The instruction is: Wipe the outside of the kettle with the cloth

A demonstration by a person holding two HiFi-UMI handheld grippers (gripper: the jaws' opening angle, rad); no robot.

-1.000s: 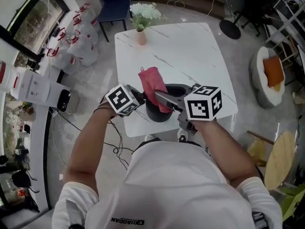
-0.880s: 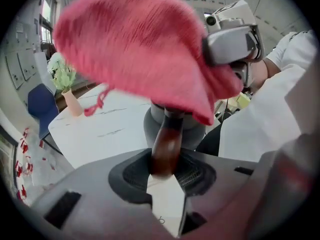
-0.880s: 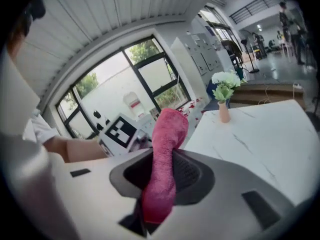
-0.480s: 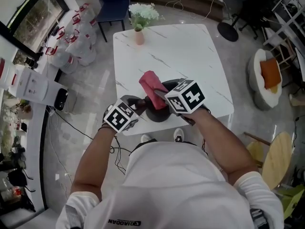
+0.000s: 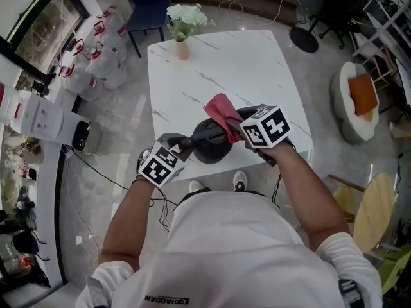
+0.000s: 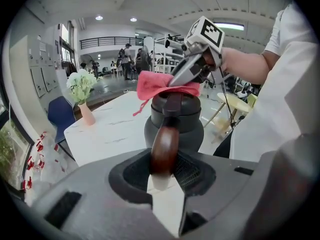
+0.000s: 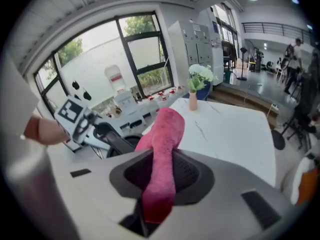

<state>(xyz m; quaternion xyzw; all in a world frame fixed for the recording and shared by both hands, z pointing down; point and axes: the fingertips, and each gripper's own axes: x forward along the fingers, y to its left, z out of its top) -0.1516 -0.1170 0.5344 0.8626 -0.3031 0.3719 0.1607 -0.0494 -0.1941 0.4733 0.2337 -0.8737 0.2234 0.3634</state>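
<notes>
The black kettle (image 5: 210, 144) stands near the front edge of the white table (image 5: 218, 63), just ahead of the person. The left gripper (image 5: 184, 144) reaches in from the left and is clamped on the handle (image 6: 164, 151): its own view shows the brown, rounded grip wedged between the two jaws, pads pressing on both sides, with the kettle body upright just beyond. The right gripper (image 5: 233, 126) comes in from the right, angled downward over the top of the kettle. Its jaws are clenched on the pink cloth (image 7: 165, 134), which runs up between the pads and stands out past them in a folded bunch. In the left gripper view the cloth lies across the top of the kettle, with a loose corner hanging toward the left; it seems to rest on the lid, though real contact is hard to judge from this angle. In the head view the cloth spreads from the kettle's far rim out over the table. At the table's far left corner stands a pink vase (image 5: 182, 49) of pale flowers, well apart from the kettle.
</notes>
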